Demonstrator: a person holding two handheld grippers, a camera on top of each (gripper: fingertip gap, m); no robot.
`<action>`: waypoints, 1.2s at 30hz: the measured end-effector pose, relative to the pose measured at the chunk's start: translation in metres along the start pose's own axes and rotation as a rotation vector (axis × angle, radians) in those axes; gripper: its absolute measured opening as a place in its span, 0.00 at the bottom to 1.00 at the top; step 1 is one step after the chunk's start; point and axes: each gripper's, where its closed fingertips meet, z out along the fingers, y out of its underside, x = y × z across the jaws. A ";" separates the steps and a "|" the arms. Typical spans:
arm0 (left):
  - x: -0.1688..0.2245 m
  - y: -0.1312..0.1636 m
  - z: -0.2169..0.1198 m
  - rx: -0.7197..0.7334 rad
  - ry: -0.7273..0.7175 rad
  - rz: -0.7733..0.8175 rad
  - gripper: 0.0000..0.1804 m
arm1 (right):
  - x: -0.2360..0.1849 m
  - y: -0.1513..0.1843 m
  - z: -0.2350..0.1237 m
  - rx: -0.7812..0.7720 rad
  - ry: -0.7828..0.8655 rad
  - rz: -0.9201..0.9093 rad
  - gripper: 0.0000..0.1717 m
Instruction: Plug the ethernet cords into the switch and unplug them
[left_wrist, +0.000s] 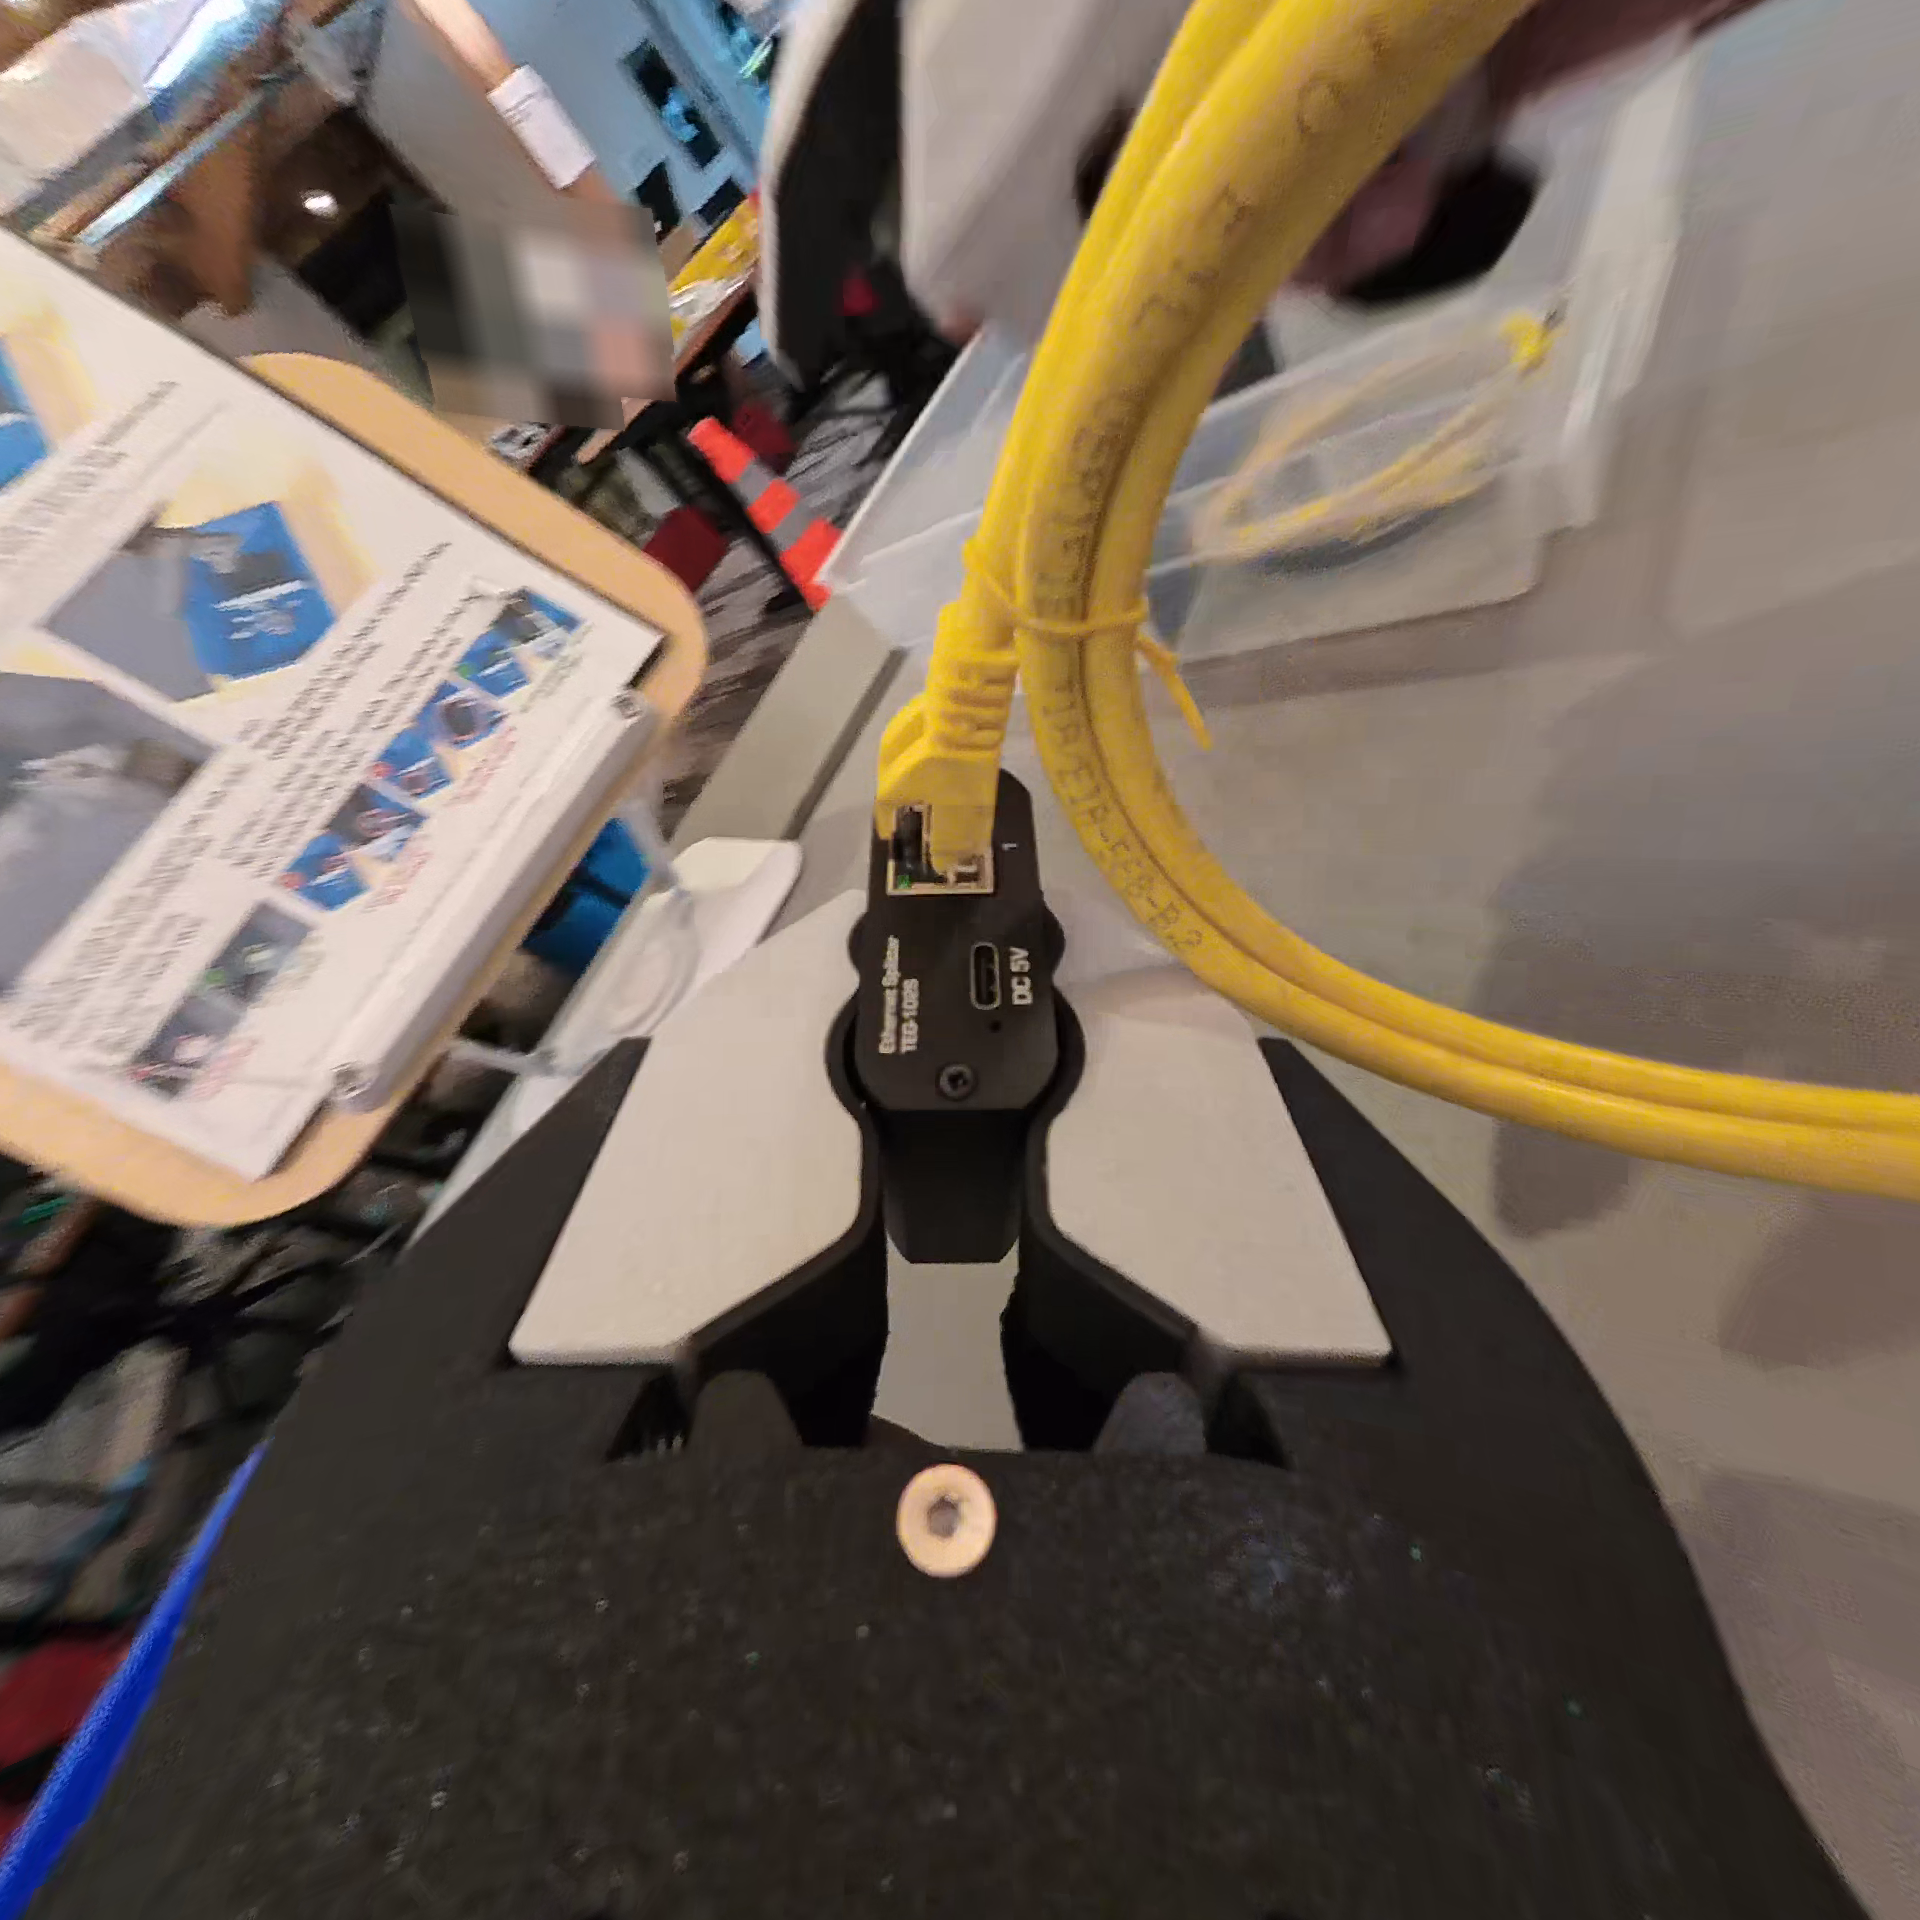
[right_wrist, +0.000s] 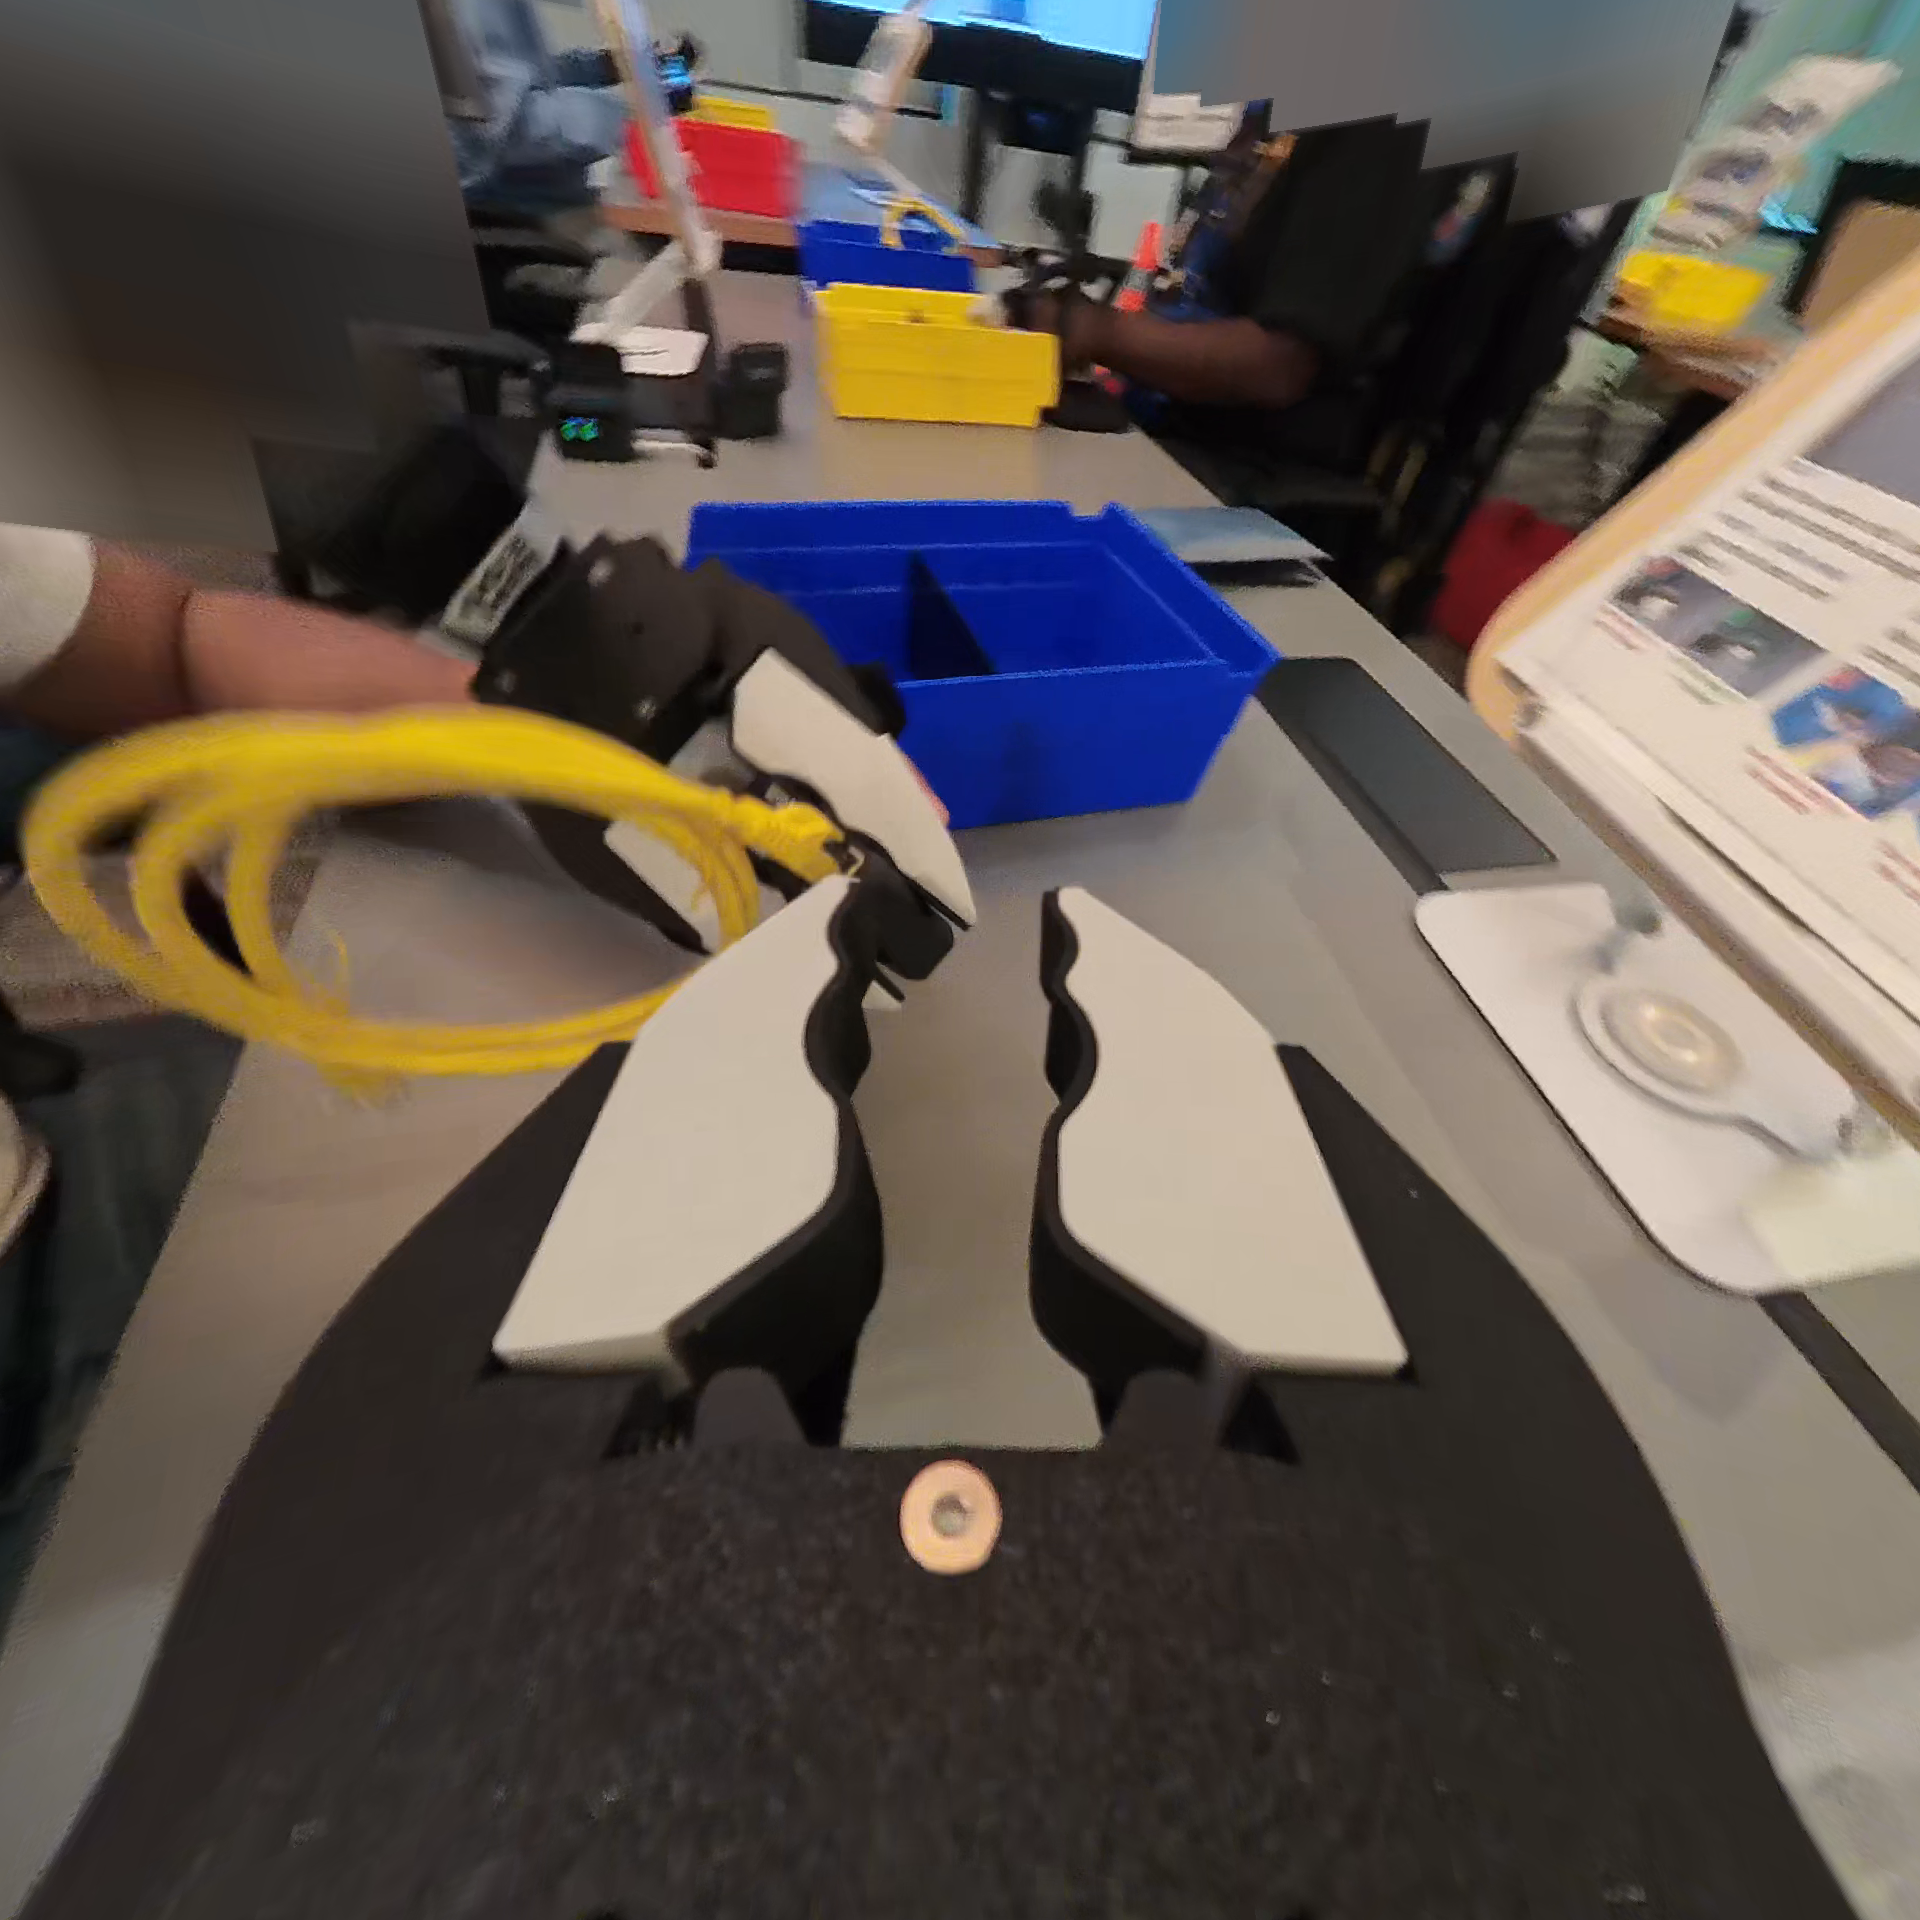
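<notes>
In the left wrist view my left gripper is shut on a small black switch, both pads pressing its sides. A yellow ethernet plug sits in the port at the switch's far end. Its coiled, tied yellow cord loops off to the right. In the right wrist view my right gripper is open and empty, its fingers spread just right of the switch. The left gripper shows there at the left with the plug and the cord.
A blue divided bin stands behind on the grey table. An instruction sheet on a tilted board with a white base stands at the right. A clear bin holding yellow cords lies beyond the switch. A person's arm holds the left gripper. Some 8 centimetres of space lies between my two pairs of fingers.
</notes>
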 end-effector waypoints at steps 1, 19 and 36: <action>-0.005 0.005 0.002 -0.035 -0.045 0.033 0.14 | 0.003 -0.007 -0.003 -0.009 0.024 0.049 0.20; -0.032 0.037 0.004 -0.386 -0.407 0.452 0.14 | -0.010 0.046 0.055 -0.515 0.345 0.154 0.19; -0.022 0.041 0.010 -0.436 -0.367 0.427 0.14 | -0.015 0.062 0.056 -0.549 0.330 0.292 0.07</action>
